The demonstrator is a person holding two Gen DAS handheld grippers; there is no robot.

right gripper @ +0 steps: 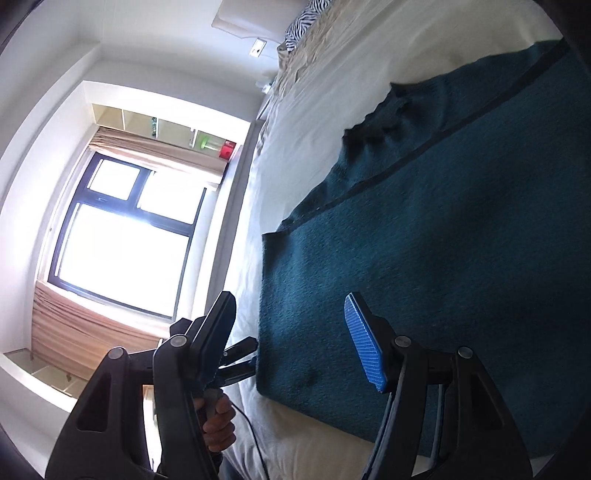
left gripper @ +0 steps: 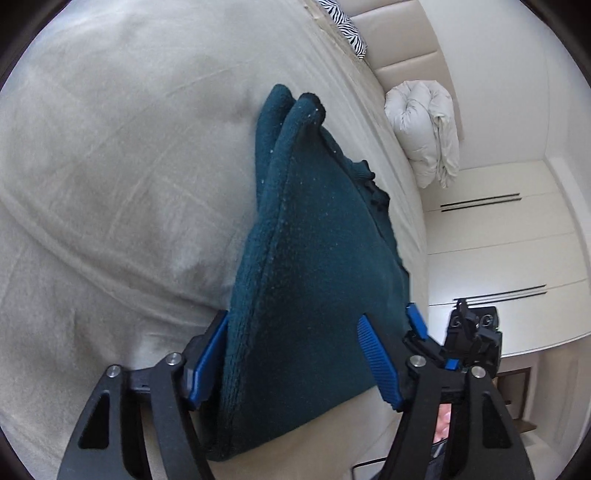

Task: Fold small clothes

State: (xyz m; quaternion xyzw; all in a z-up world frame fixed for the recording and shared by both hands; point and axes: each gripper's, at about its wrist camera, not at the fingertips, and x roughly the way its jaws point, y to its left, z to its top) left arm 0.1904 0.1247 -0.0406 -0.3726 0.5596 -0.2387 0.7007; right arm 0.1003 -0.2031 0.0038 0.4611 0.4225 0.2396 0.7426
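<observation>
A dark teal knitted garment (left gripper: 314, 258) lies folded on the beige bed sheet (left gripper: 110, 184). In the left wrist view its thick folded edge sits between my left gripper's (left gripper: 291, 354) open blue-padded fingers (left gripper: 376, 358), which straddle it without closing. In the right wrist view the same garment (right gripper: 443, 240) spreads flat with a dark seam line across it. My right gripper (right gripper: 295, 339) is open at the garment's near corner, one finger over the cloth, the other beside the edge. The right gripper (left gripper: 469, 332) also shows at the left view's lower right.
A zebra-print pillow (left gripper: 347, 29) lies at the bed head. A rolled white duvet (left gripper: 424, 133) leans against the wall by white wardrobe doors (left gripper: 498, 236). A bright window (right gripper: 122, 240) with curtains is beyond the bed. A cable (right gripper: 255, 439) runs across the sheet.
</observation>
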